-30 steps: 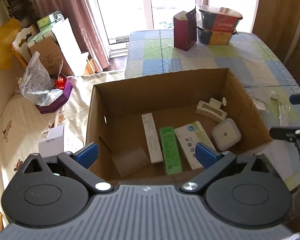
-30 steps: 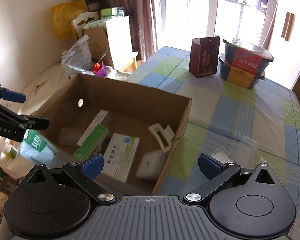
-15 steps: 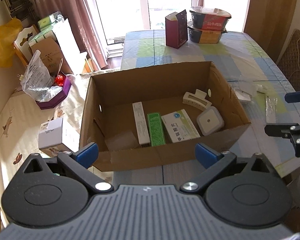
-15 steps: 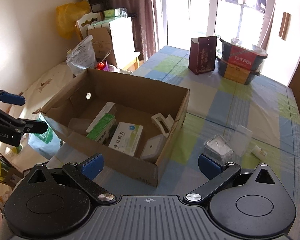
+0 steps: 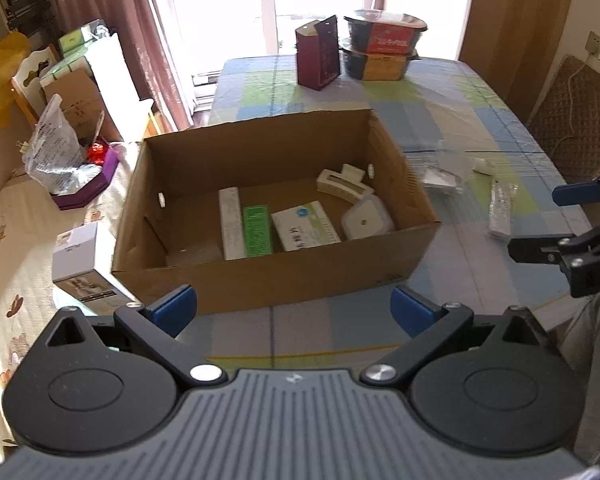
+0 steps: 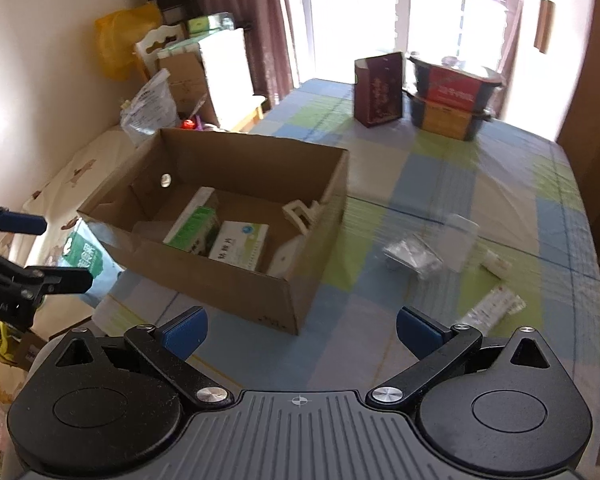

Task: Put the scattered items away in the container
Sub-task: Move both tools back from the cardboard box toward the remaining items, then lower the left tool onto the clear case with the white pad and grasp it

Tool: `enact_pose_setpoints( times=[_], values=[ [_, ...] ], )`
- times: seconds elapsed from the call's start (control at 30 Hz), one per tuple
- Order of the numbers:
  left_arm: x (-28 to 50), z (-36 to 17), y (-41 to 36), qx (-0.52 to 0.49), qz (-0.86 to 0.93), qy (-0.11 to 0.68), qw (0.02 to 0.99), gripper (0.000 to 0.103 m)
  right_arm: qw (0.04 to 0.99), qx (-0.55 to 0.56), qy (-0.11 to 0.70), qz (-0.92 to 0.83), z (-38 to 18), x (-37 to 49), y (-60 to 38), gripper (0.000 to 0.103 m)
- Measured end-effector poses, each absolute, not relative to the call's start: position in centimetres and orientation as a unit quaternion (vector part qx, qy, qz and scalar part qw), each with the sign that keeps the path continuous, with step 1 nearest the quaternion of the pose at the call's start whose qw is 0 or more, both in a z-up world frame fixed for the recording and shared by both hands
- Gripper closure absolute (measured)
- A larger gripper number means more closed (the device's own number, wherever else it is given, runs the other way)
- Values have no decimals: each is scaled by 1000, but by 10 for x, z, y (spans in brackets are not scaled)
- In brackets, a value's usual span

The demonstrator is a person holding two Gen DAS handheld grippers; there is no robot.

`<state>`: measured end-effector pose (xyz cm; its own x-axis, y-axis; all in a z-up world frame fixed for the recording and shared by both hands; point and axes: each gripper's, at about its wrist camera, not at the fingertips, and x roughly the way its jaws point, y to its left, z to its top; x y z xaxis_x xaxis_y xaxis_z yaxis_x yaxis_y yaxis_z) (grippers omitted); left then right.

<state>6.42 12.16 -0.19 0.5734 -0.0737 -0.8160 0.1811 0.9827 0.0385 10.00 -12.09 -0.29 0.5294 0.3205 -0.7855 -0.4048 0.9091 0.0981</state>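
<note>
An open cardboard box (image 5: 276, 280) stands on the checked tablecloth. Inside lie a long white carton (image 5: 231, 222), a green carton (image 5: 256, 230), a white medicine box (image 5: 305, 226), a white square case (image 5: 366, 220) and a cream hair clip (image 5: 342, 182). Right of the box, a clear packet (image 6: 414, 254), a clear plastic case (image 6: 458, 242), a small white tube (image 6: 496, 263) and a wrapped packet (image 6: 496, 306) lie loose on the table. My left gripper (image 5: 295, 310) hovers open before the box's near wall. My right gripper (image 6: 300, 330) is open too, off the box's near right corner.
A maroon carton (image 5: 318, 58) and two stacked noodle bowls (image 5: 384, 50) stand at the table's far end. A padded chair (image 5: 572, 132) is at the right. On the bedding to the left are a white box (image 5: 82, 264) and a purple tray (image 5: 84, 184) with bags.
Both grippers have drawn back from the box, which now looks smaller and farther off. More of the table and its loose items shows. Both stay open.
</note>
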Motion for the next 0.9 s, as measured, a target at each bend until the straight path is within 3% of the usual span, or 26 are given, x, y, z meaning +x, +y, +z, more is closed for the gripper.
enact_pose_setpoints(
  times=[0.9],
  values=[
    [84,-33,11,86,-172,469,862,1,869,-3,490,65,-22,86,-231,0]
  ],
)
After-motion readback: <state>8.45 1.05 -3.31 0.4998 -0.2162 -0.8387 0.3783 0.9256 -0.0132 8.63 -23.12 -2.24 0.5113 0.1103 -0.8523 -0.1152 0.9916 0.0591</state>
